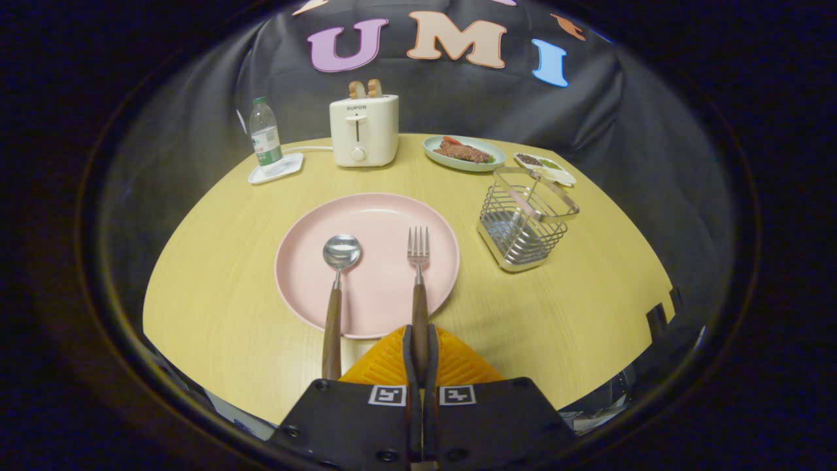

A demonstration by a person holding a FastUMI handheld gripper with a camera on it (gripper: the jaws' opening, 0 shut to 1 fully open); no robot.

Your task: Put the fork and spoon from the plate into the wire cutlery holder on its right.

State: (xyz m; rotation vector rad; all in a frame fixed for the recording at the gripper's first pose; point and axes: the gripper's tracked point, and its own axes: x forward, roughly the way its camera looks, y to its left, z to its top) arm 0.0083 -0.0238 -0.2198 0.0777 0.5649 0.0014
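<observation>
A pink plate (pixel 379 216) lies on the round wooden table ahead of my fingers. On it rest a spoon (pixel 337 275) on the left and a fork (pixel 418 275) on the right, both with brown wooden handles pointing back at me. My gripper (pixel 420 340) is shut on the fork's handle end, both fingers pressing it from the sides. The spoon's handle runs past the plate's rim just left of my fingers. The wire cutlery holder (pixel 526 219) stands to the right of the plate and holds nothing that I can see.
Beyond the plate stand a white toaster (pixel 363 129) with bread in it and a water bottle (pixel 265 139) on a small white tray. A green plate of food (pixel 464 154) and a small dish (pixel 544 167) sit behind the wire holder.
</observation>
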